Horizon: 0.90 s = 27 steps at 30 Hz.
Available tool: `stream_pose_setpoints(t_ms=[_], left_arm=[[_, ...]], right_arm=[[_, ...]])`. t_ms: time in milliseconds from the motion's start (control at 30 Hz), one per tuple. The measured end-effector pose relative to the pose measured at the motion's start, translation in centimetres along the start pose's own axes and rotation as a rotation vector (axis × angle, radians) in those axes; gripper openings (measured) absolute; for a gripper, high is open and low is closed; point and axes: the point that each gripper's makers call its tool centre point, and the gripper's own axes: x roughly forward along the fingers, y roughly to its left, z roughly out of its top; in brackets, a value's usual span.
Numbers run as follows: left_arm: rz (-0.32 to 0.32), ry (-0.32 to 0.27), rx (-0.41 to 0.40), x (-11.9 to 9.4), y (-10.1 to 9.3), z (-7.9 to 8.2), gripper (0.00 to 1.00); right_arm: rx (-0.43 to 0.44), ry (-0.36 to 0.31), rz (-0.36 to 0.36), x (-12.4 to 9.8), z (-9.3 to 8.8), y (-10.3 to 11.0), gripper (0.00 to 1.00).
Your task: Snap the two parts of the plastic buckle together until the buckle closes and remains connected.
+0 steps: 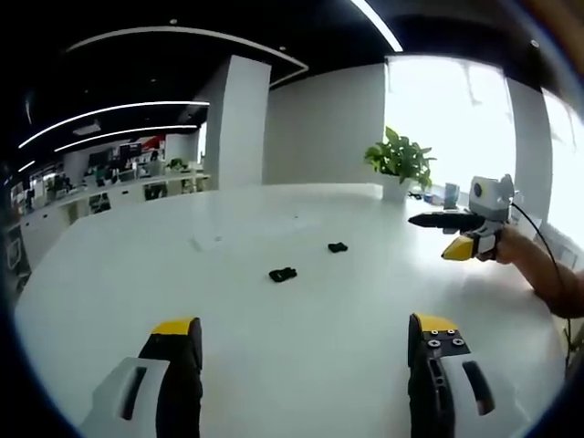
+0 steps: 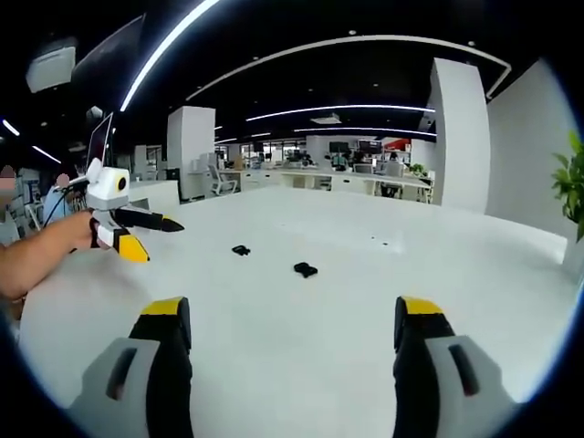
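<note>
Nearest my left camera: left gripper (image 1: 306, 342), two black jaws with yellow tips, standing wide apart and released, nothing between them, above bare tabletop.

Item 1: first buckle part (image 1: 283, 274), small, black plastic, lying flat on the white table (image 1: 228, 301), ahead of my left jaws and roughly midway across the surface. Through the right gripper view the same piece (image 2: 306, 269) reads as a short dark lump with a slightly lobed outline; finer detail is too small for me to tell.

Item 2: second buckle part (image 1: 338, 247), also black, smaller in appearance, lying farther off and to the right of the first in the left gripper view. The two are near each other but clearly apart, not joined. In the right gripper view it sits (image 2: 241, 250) left of and beyond its partner.

Item 3: right gripper (image 2: 292, 333), black jaws with yellow tips, spread and released, empty, over the table (image 2: 301, 365). I also see it from the left gripper view (image 1: 429, 221), held by a hand (image 1: 511, 246) at the table's right side, well away from both parts.

Item 4: potted green plant (image 1: 400, 162) at the table's far edge.

Item 5: white square column (image 1: 239, 123) beyond the table.

Item 6: open office with desks (image 2: 365, 182) and ceiling light strips (image 2: 164, 50) in the background.
</note>
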Motion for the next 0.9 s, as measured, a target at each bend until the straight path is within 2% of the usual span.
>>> stream_pose_setpoints(t_ms=[200, 300, 367, 400, 433, 500, 767, 900], left_arm=[[-0.003, -0.013, -0.016, -0.1, 0.1, 0.2, 0.97], [0.006, -0.031, 0.005, -0.2, 0.3, 0.5, 0.99], [0.016, -0.019, 0.014, -0.3, 0.5, 0.2, 0.99], [0.029, -0.004, 0.061, -0.4, 0.8, 0.0, 0.99], [0.049, -0.013, 0.103, -0.4, 1.0, 0.1, 0.99], [0.067, 0.013, 0.137, -0.5, 1.2, -0.2, 0.99], [0.032, -0.036, 0.119, -0.3, 0.4, 0.7, 0.99], [0.024, -0.033, 0.105, -0.1, 0.5, 0.5, 0.99]], right_arm=[[0.014, -0.011, -0.001, -0.2, 0.0, -0.1, 0.92], [0.017, -0.012, -0.004, -0.2, -0.1, -0.1, 0.92], [0.02, -0.014, -0.004, -0.3, -0.2, -0.1, 0.91], [0.021, -0.014, -0.003, -0.3, -0.2, -0.1, 0.91], [0.02, -0.014, -0.003, -0.3, -0.3, -0.1, 0.91], [0.02, -0.012, -0.002, -0.3, -0.4, 0.0, 0.91], [0.002, -0.007, 0.0, -0.3, -0.5, 0.2, 0.91], [-0.001, -0.003, -0.001, -0.3, -0.6, 0.3, 0.91]])
